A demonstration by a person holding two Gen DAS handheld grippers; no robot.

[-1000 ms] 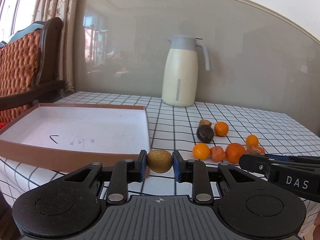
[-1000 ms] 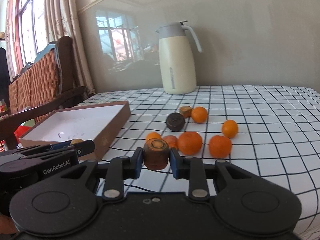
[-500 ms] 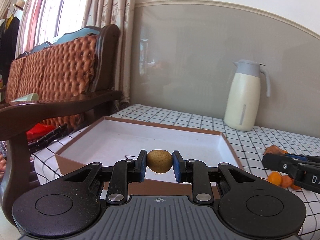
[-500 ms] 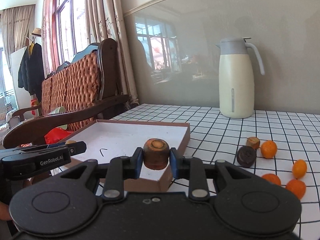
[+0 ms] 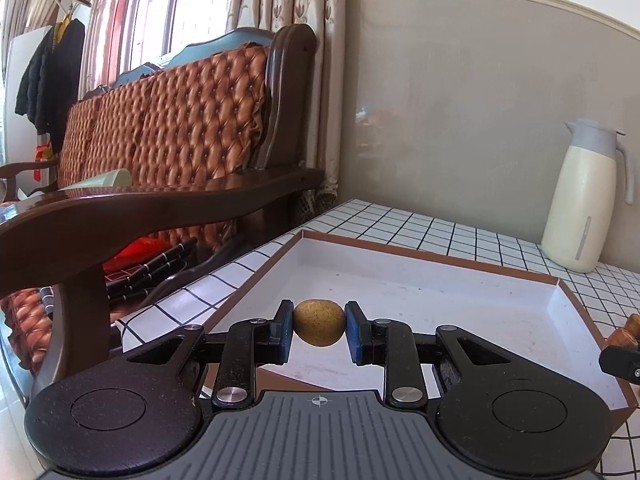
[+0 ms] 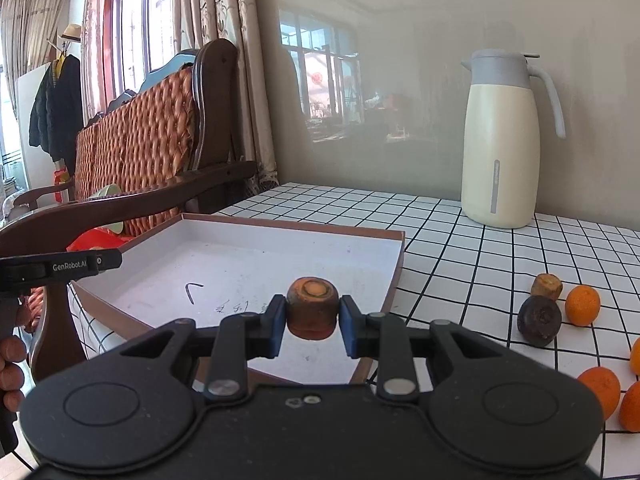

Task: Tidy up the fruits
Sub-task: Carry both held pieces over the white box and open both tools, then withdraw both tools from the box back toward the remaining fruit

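My left gripper [image 5: 319, 326] is shut on a small yellow-brown speckled fruit [image 5: 319, 322] and holds it over the near left part of a shallow brown box with a white floor [image 5: 440, 292]. My right gripper [image 6: 312, 320] is shut on a brown-orange carrot stub [image 6: 312, 310] above the near edge of the same box [image 6: 248, 256]. Several oranges [image 6: 582, 305], a dark round fruit [image 6: 539, 320] and a brown stub [image 6: 546, 286] lie on the checked cloth to the right.
A cream thermos jug [image 6: 500, 140] stands at the back of the table [image 6: 460, 248]. A wooden armchair with quilted orange cushions [image 5: 168, 128] stands close on the left. The other gripper's tip [image 6: 60, 268] shows at the left of the right wrist view.
Both grippers have swung left from the fruit pile to the box, each still holding its item. The box now fills the middle of both views.
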